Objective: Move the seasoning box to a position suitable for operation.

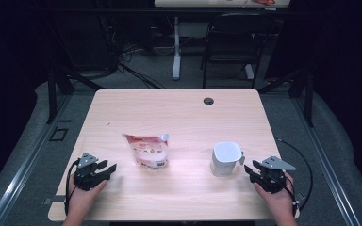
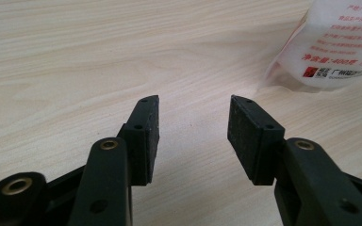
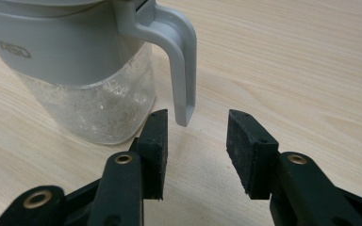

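A light wooden table (image 1: 179,108) is seen from above, with two things set on its near half. Left of centre a soft white-and-red pouch (image 1: 147,150) with a spout cap at its upper right corner is laid flat; right of centre a jug (image 1: 225,159) with a grey lid and handle and a clear lower body is stood upright. Some residue or droplets are seen on the clear wall in the right gripper view.

The left gripper (image 1: 104,170) is held near the pouch's lower left corner, apart from it, jaws spread wide with only bare table between them. The right gripper (image 1: 250,172) is held just beside the jug's handle (image 3: 179,61), jaws at full spread and nothing grasped; the handle's free lower tip hangs just ahead of the gap.

Several risks are judged from this. The jug could be pushed or tipped if the handle is struck by one jaw rather than straddled. The limp pouch could be slid away or crumpled if it is pinched at its thin edge.
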### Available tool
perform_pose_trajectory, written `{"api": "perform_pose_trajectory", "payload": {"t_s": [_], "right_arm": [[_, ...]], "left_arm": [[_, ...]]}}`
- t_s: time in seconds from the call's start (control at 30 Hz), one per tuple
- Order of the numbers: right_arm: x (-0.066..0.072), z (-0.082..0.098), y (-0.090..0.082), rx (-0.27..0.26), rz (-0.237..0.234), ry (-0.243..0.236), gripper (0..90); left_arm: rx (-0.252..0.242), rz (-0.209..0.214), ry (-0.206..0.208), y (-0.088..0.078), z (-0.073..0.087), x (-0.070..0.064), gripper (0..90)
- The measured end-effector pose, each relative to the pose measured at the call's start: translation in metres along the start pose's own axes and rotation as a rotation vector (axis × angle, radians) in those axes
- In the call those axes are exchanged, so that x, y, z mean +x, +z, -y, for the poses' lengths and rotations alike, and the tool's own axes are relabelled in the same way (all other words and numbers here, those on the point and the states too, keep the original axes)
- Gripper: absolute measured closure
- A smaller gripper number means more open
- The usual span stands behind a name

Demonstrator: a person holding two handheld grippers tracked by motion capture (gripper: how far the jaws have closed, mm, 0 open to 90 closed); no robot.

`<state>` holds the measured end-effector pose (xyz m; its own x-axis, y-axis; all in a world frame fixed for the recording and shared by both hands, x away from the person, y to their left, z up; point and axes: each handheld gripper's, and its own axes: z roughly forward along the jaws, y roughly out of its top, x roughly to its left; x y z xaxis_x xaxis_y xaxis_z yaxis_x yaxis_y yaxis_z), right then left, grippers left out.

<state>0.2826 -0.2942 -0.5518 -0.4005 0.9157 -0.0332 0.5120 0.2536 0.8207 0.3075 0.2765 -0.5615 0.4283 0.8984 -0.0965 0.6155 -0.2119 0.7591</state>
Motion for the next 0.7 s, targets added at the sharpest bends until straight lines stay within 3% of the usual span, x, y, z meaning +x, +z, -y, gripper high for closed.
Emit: {"api": "perform_pose_trajectory", "payload": {"t_s": [0.27, 0.7], "right_arm": [[-0.002, -0.001, -0.005, -0.029, 0.027, 0.007, 60.2], [0.004, -0.017, -0.014, -0.047, -0.004, 0.040, 71.0]], "left_arm": [[-0.037, -0.008, -0.050, -0.002, 0.000, 0.003, 58.1], [-0.028, 0.007, -0.011, -0.011, 0.007, -0.001, 57.9]]}}
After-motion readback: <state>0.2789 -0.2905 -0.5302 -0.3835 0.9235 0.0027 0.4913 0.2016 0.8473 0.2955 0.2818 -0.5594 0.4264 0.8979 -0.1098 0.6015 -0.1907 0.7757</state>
